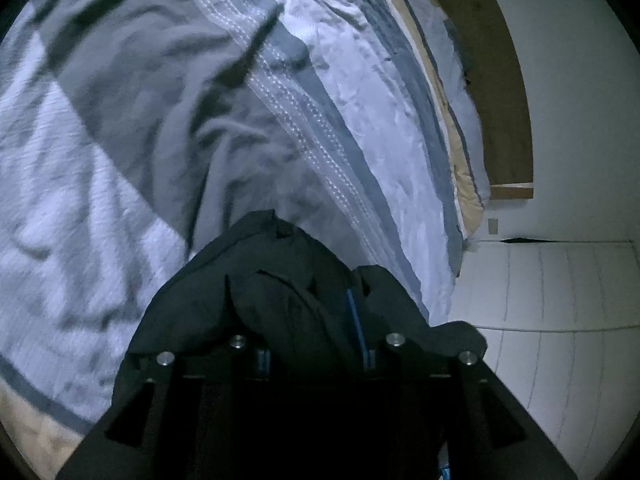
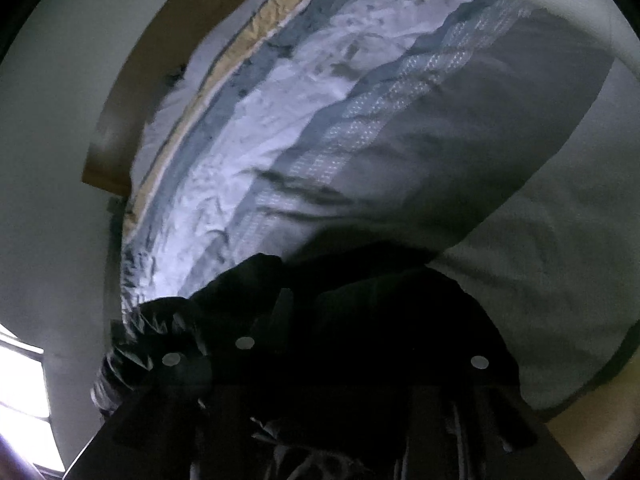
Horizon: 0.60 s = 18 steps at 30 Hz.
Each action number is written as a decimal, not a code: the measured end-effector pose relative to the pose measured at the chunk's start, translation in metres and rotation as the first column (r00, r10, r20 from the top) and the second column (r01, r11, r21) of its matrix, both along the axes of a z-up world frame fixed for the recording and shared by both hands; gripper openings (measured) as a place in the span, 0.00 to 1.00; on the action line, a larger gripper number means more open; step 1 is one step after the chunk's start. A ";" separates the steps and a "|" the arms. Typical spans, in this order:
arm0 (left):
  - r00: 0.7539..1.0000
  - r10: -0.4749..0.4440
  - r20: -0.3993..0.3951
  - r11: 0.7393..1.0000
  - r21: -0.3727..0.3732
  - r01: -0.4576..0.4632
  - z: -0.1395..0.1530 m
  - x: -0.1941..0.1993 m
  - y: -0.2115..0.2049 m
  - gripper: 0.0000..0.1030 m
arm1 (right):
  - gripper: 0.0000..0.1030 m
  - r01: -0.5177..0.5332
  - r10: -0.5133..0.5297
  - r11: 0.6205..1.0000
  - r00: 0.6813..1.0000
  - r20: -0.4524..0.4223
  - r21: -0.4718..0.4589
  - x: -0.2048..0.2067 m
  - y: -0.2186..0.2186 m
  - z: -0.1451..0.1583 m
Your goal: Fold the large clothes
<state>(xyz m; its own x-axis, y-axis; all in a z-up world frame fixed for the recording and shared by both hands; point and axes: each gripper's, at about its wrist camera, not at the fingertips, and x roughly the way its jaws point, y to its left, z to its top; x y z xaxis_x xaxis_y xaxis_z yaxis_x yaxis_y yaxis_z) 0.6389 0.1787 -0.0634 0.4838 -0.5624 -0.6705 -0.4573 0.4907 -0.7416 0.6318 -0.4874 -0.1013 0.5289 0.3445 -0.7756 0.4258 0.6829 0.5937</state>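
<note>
Left gripper (image 1: 316, 320): fingertips buried under dark crumpled garment (image 1: 280, 300); only one blue pad strip visible; jaw gap unreadable. Garment cut off at 6 o'clock by gripper body.

Right gripper (image 2: 324, 344): fingers fully covered by dark garment (image 2: 360, 320); grip state not determinable. Underexposed; fabric folds indistinct.

Striped grey-white quilted bedspread (image 1: 340, 100): motion-blurred toward 9 o'clock, texture smeared; cut off by lens edge at 12 o'clock.

Brown wooden headboard (image 1: 500, 80): partly hidden behind bedding.
</note>
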 end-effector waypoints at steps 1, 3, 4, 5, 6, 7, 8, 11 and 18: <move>1.000 -0.003 -0.002 1.000 -0.001 0.003 -0.004 0.004 -0.001 0.29 | 0.33 0.001 -0.001 1.000 1.000 -0.005 -0.002 0.003 0.000 -0.004; 1.000 -0.009 -0.003 1.000 -0.001 0.009 -0.008 0.009 -0.002 0.29 | 0.34 -0.001 0.001 1.000 1.000 -0.011 -0.011 0.007 0.001 -0.009; 1.000 -0.013 -0.002 1.000 0.001 0.013 -0.008 0.012 -0.002 0.29 | 0.36 -0.005 0.005 1.000 1.000 -0.013 -0.018 0.009 0.001 -0.010; 1.000 -0.019 0.000 1.000 0.003 0.019 -0.006 0.014 -0.002 0.29 | 0.38 -0.011 0.010 1.000 1.000 -0.013 -0.024 0.011 0.002 -0.011; 1.000 -0.022 0.003 1.000 0.003 0.022 -0.003 0.014 -0.001 0.29 | 0.40 -0.017 0.017 0.999 1.000 -0.009 -0.029 0.012 0.002 -0.010; 1.000 -0.024 0.012 1.000 -0.001 0.024 0.000 0.016 0.000 0.32 | 0.46 -0.023 0.023 0.999 1.000 -0.003 -0.034 0.012 0.002 -0.008; 0.999 -0.026 0.026 1.000 -0.006 0.026 0.006 0.016 0.002 0.35 | 0.51 -0.028 0.029 0.999 1.000 0.002 -0.039 0.013 0.003 -0.006; 0.998 -0.025 0.066 1.000 0.001 0.025 0.027 0.021 0.007 0.37 | 0.55 -0.057 0.059 0.996 0.998 0.026 -0.075 0.013 0.006 0.007; 0.990 0.013 0.142 0.997 -0.077 -0.002 0.065 0.019 0.022 0.44 | 0.74 -0.049 0.059 0.994 0.994 0.098 -0.098 0.009 0.001 0.040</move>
